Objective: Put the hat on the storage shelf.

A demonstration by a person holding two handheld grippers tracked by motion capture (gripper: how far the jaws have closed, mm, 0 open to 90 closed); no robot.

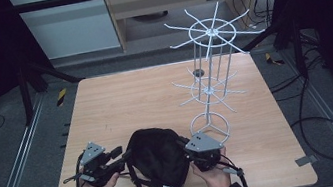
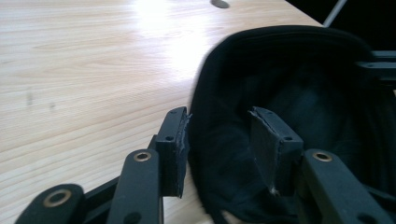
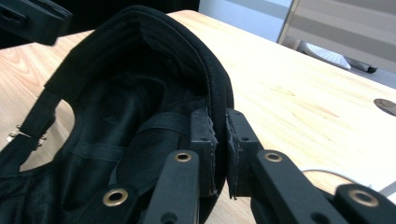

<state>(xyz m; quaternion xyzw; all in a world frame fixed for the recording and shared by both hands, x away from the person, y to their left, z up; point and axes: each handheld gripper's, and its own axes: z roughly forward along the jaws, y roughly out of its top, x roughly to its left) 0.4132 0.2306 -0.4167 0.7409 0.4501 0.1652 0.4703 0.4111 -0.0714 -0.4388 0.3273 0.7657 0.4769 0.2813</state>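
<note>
1. Cap (image 1: 157, 158), black, lies upside down on the worktop (image 1: 120, 101) near our edge, between both grippers, hollow side up.
2. Right gripper (image 1: 187, 149): jaws nearly shut, pinching the cap's rim; in the right gripper view the rim band (image 3: 219, 100) sits squeezed between the pads.
3. Left gripper (image 1: 124, 155): jaws about half open, straddling the opposite rim, one jaw outside, one inside the hollow; pads not pressing on the fabric (image 2: 219, 140).
4. Key relation: the cap's rim runs right between the left jaws, so closing there should take it; both hands are equally near, one on each side.
5. Long axis runs roughly away from us across the worktop; back strap (image 1: 141, 186) trails toward our edge, so we judge the front points away.
6. White wire rack (image 1: 212, 73) stands beyond and right of the cap, apart from it.
</note>
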